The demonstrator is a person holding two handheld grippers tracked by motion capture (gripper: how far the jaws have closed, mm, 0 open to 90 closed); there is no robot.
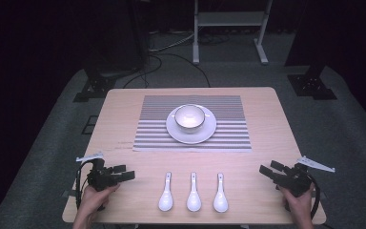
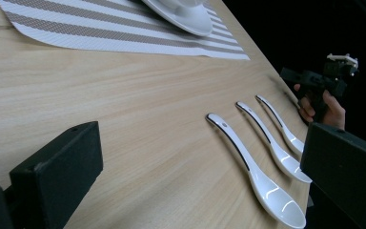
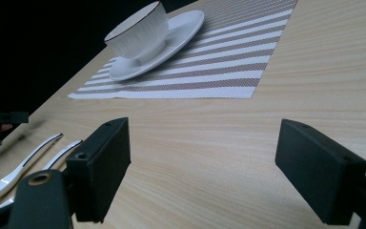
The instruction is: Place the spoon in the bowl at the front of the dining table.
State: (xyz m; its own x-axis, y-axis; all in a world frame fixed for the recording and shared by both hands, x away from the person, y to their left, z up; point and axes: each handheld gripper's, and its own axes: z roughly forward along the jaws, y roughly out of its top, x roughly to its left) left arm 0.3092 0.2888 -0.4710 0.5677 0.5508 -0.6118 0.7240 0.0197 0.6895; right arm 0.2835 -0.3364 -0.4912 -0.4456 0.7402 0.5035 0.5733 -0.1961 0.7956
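Note:
Three white ceramic spoons [image 1: 166, 193] [image 1: 193, 193] [image 1: 220, 193] lie side by side near the table's front edge, bowls toward the person. A white bowl [image 1: 189, 118] sits on a white plate [image 1: 208, 131] on a striped placemat [image 1: 152, 129] farther back. My left gripper [image 1: 126, 172] rests left of the spoons, open and holding nothing. My right gripper [image 1: 267, 169] rests to their right, also open with nothing in it. In the left gripper view the spoons [image 2: 252, 167] lie between the wide-apart jaws, ahead of them. In the right gripper view the bowl [image 3: 138, 31] stands ahead, and two spoon handles [image 3: 24, 162] show at left.
The wooden table [image 1: 267, 119] has bare surface on both sides of the placemat and between it and the spoons. Behind the table stand a white frame [image 1: 228, 19], two dark stand bases [image 1: 95, 83] [image 1: 312, 83] and floor cables [image 1: 171, 57].

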